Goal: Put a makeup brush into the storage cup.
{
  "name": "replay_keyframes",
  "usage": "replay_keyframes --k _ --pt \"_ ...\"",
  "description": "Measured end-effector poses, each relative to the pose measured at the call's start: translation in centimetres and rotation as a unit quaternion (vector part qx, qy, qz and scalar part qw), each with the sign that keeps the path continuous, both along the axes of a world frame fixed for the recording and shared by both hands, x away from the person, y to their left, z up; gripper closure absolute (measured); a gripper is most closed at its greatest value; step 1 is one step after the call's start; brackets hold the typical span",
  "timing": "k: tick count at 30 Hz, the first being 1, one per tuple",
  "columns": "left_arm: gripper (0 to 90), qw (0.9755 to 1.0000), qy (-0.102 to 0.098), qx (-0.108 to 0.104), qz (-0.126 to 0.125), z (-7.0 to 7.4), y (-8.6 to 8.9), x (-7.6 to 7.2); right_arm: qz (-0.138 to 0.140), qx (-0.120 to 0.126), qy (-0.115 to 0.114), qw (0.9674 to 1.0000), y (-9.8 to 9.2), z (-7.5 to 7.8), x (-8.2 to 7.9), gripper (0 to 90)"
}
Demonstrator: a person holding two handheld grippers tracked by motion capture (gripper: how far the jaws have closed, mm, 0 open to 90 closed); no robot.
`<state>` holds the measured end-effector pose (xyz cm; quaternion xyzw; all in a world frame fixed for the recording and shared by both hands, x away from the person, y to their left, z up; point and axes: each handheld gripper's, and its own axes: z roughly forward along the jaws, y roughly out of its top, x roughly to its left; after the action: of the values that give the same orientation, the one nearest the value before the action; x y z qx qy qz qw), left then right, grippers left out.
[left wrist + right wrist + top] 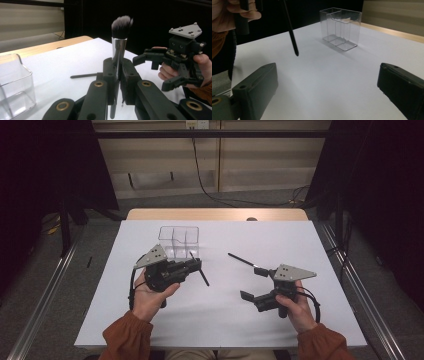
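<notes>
Black claws: two hand-held tools, one in each of the person's hands, both nearest the person's side of the white bench.
Left claw: clamped tight on the shiny silver ferrule of a makeup brush with a dark, pale-tipped bristle head; in the left gripper view the brush stands upright between the two black pads, bristles up.
Brush handle: a thin black stick that hangs below the left claw and slants down over the bench; in the right gripper view its tip floats above the white surface, though whether it clears it fully is hard to judge from that angle.
Left claw on the bench: held above the left-centre of the bench in the high view, just in front of the clear box.
Right claw: jaws spread wide with bare white bench between them, holding nothing; it sits at the right of the bench in the high view, well apart from the left claw.
Second tool: a slim black pencil-like stick lying flat on the bench, just beyond the right claw.
Clear plastic organiser box with inner dividers: upright and see-through, standing farther back on the bench, left of centre.
Bench far edge: a strip of pale wood beyond the white top.
</notes>
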<state>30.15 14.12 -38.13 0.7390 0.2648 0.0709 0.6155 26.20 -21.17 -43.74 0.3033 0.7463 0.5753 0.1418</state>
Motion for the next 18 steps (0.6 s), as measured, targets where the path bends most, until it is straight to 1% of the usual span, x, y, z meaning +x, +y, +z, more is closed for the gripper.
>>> replay_keyframes --k 2,6,8,10,11,14,15,17,18 --pt "83.9 1.0 0.002 0.002 0.004 0.0 0.4 0.0 -0.008 0.001 -0.001 1.0 -0.3 0.1 -0.2 2.6" --pt "84.0 0.9999 0.003 -0.006 0.012 0.1 1.2 0.0 -0.021 0.0 -0.005 0.9998 -0.9 0.2 -0.6 2.4" --pt "83.9 0.9999 0.0 -0.004 0.012 0.2 1.5 0.1 -0.036 0.005 -0.01 0.9993 -1.2 0.2 -1.0 2.2" --pt "83.9 0.9999 -0.001 0.003 0.016 0.4 1.7 0.1 -0.054 0.006 -0.022 0.9983 -1.5 0.2 -1.2 0.6" --pt "83.9 0.9999 -0.003 0.002 0.016 0.5 1.8 0.2 -0.062 0.01 -0.025 0.9977 -1.6 0.2 -1.3 0.8" --pt "83.9 0.9997 -0.004 0.006 0.022 0.6 2.2 0.2 -0.076 0.012 -0.032 0.9965 -1.8 0.1 -1.5 0.8" --pt "83.9 0.9998 -0.004 0.005 0.021 0.7 2.4 0.3 -0.079 0.011 -0.032 0.9963 -1.9 0.1 -1.5 0.6" --pt "83.9 0.9996 -0.004 0.011 0.025 0.7 2.7 0.4 -0.084 0.007 -0.031 0.9959 -2.2 0.0 -1.7 0.5" --pt "83.9 0.9996 -0.003 0.009 0.028 0.7 2.8 0.5 -0.086 0.006 -0.032 0.9957 -2.3 0.0 -1.8 0.5"
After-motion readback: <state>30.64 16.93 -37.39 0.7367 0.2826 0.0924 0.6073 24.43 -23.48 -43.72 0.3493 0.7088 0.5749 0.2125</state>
